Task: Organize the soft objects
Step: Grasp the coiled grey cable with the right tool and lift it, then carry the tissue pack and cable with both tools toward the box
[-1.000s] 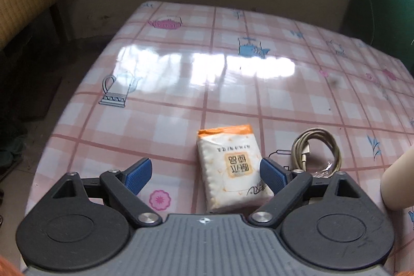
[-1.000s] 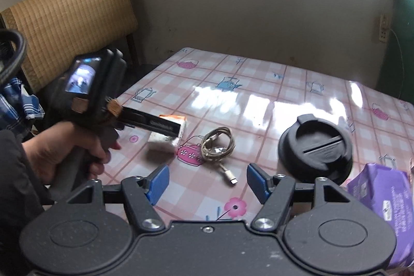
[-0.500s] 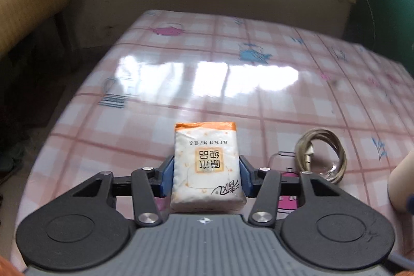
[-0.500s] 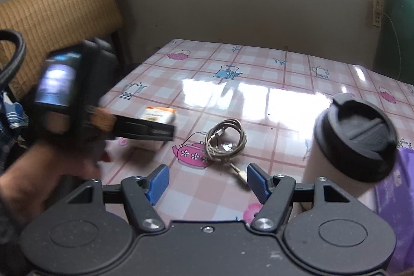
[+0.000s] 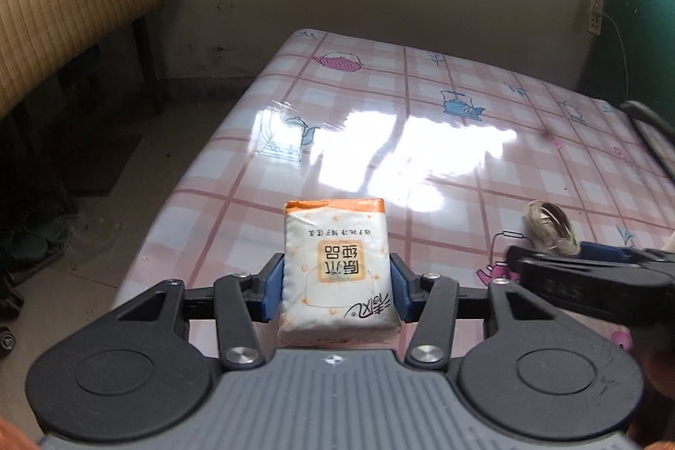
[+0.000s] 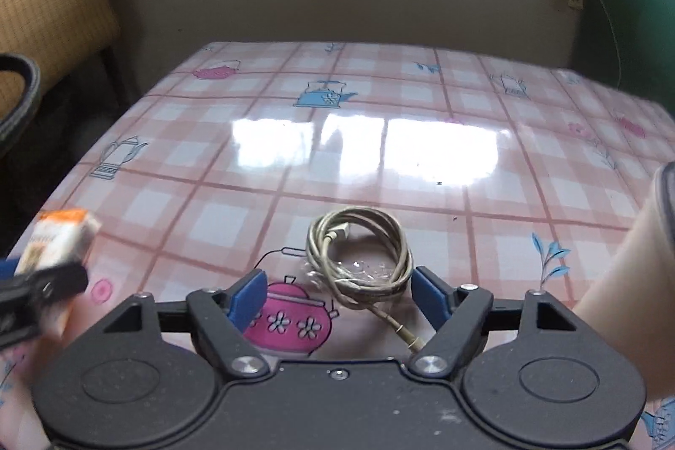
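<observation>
Glossy checked tabletop (image 5: pixel 443 121). The left hand-held gripper (image 5: pixel 335 287) pinches a light, squashy tissue pack (image 5: pixel 337 268) by its sides; the right hand-held gripper (image 6: pixel 339 296), spread, straddles a limp coiled cable (image 6: pixel 358 260) at twelve o'clock.

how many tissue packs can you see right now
1. The tissue pack is clamped between the left gripper pads, held above the table near its left edge. Others may lie outside both views.

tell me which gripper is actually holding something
The left gripper: its blue pads press both sides of the tissue pack. The right gripper is open, straddling the coiled cable.
</observation>
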{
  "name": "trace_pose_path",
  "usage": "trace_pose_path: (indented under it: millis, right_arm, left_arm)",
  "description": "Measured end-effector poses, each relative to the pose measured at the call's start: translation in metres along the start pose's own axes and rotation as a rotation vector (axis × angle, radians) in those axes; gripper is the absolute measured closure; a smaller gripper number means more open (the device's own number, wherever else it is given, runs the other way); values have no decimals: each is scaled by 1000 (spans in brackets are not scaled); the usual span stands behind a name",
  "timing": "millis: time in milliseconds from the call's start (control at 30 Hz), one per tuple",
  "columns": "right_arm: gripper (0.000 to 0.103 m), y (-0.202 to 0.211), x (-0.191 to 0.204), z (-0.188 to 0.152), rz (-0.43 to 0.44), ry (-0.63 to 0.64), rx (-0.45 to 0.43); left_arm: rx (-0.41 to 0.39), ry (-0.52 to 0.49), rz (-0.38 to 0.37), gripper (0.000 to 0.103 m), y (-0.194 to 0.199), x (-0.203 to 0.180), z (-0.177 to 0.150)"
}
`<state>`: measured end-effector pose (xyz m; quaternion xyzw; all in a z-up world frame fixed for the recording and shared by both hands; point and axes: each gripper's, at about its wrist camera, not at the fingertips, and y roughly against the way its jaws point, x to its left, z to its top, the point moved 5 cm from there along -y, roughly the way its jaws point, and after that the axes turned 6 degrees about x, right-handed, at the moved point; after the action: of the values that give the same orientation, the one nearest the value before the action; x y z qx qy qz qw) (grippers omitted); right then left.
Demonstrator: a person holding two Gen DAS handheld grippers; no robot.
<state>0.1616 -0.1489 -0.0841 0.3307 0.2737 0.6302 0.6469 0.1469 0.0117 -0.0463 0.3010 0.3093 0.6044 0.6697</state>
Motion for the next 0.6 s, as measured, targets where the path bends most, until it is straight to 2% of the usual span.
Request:
trace_pose_path:
  millis: [67, 133, 333, 600]
  right_arm:
    - [14, -3, -1, 2, 3, 15, -15]
    - [32, -2, -2, 2, 14, 33, -31]
    - [33, 21, -2, 1, 43, 68, -33]
    - [33, 93, -4, 13, 88, 92, -58]
  left_arm:
    - [-2, 0, -7, 51, 1, -3, 0]
    - [-1, 3, -13, 51, 2, -6, -2]
    - [-15, 6, -12, 51, 5, -18, 2]
    - [-36, 10, 21, 52, 31, -32, 9]
